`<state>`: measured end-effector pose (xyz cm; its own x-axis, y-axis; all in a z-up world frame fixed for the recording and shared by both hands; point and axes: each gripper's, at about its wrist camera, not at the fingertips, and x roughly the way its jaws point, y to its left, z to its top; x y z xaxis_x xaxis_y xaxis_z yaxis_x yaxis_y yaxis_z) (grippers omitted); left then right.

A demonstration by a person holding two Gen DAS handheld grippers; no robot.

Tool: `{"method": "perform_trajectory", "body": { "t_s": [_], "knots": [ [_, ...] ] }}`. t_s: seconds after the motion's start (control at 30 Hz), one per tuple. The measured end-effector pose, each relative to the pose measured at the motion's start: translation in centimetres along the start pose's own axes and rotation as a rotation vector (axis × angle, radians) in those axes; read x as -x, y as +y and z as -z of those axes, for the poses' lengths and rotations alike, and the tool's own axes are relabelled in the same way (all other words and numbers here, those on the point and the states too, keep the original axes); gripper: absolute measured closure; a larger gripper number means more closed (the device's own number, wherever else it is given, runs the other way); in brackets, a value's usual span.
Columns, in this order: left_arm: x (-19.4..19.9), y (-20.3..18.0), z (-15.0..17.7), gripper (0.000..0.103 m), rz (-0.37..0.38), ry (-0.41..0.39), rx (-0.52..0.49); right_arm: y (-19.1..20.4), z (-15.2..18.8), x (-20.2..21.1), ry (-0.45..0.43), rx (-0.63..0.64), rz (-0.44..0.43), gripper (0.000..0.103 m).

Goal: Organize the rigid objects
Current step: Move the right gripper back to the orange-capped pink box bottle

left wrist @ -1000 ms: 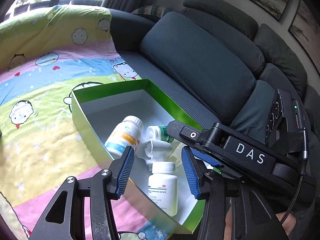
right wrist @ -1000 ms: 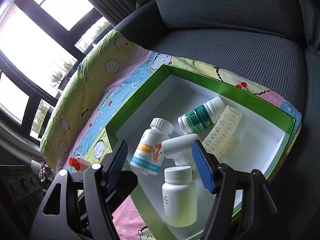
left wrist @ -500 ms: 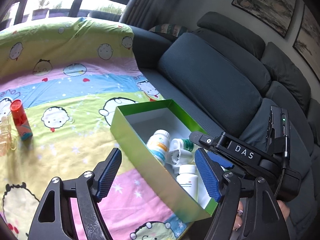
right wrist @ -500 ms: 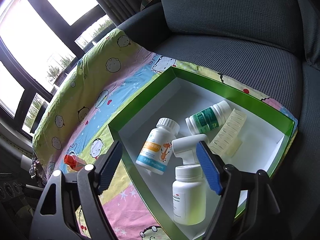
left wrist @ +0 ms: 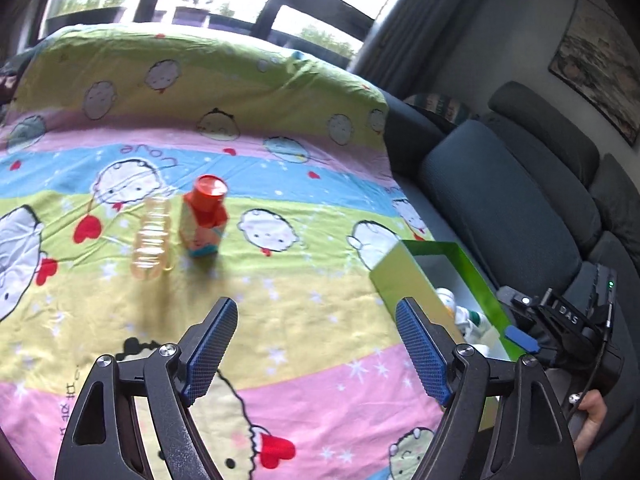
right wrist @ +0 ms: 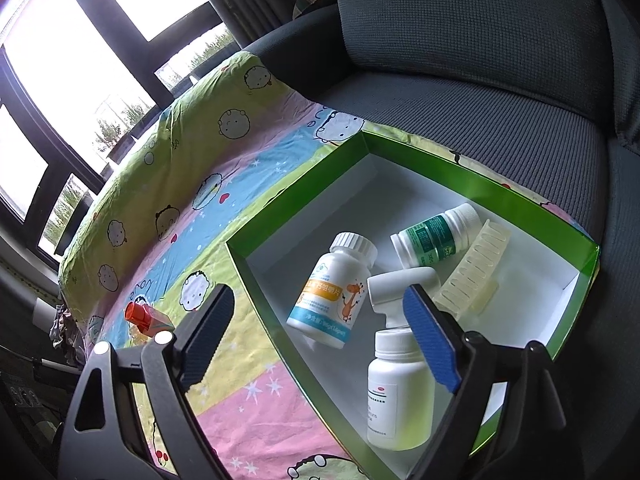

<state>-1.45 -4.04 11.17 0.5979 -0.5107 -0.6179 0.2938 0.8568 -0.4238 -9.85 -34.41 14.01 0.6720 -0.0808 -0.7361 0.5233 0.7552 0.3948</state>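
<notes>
The green box [right wrist: 472, 184] sits on the cartoon-print blanket [left wrist: 280, 152] at the edge of the dark sofa seat [right wrist: 500, 92]. Inside lie an orange-labelled white bottle [right wrist: 336, 292], a green-labelled bottle [right wrist: 436, 236], a plain white bottle [right wrist: 400, 392], a white spray head [right wrist: 396, 284] and a ribbed translucent piece [right wrist: 476, 268]. Well apart on the blanket stand a red-capped carton [left wrist: 205, 216] and, just beside it, a clear ribbed bottle [left wrist: 154, 236]. The left tongs [left wrist: 316, 348] hover over the blanket, jaws opening, nothing between them. The right tongs [right wrist: 320, 332] hang above the box, jaws opening wide, gripping nothing.
</notes>
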Motion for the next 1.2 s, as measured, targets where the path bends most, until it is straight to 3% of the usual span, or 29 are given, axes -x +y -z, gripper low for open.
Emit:
{"method": "perform_trajectory", "body": {
  "t_s": [0.07, 0.33, 0.47, 0.63, 0.9, 1.2],
  "knots": [
    [0.0, 1.2, 0.0, 0.021, -0.048, -0.005, 0.003, 0.7, 0.3, 0.0, -0.01, 0.016, -0.005, 0.014],
    [0.3, 6.1, -0.1, 0.02, -0.121, -0.038, 0.122, 3.8, 1.1, -0.6, -0.03, 0.102, -0.03, 0.006],
    [0.1, 7.2, 0.1, 0.014, -0.2, -0.041, 0.145, 5.5, 1.8, -1.0, -0.031, 0.148, -0.054, 0.004],
    [0.6, 8.2, 0.1, 0.013, -0.178, -0.047, 0.172, 7.5, 2.6, -1.8, -0.018, 0.22, -0.069, 0.004],
    [1.0, 9.4, -0.1, 0.01, -0.227, -0.051, 0.198, 9.8, 3.7, -3.2, 0.009, 0.276, -0.097, 0.001],
    [1.2, 10.2, -0.3, 0.008, -0.225, -0.038, 0.206, 11.9, 5.1, -4.4, 0.047, 0.319, -0.125, 0.001]
  ]
}}
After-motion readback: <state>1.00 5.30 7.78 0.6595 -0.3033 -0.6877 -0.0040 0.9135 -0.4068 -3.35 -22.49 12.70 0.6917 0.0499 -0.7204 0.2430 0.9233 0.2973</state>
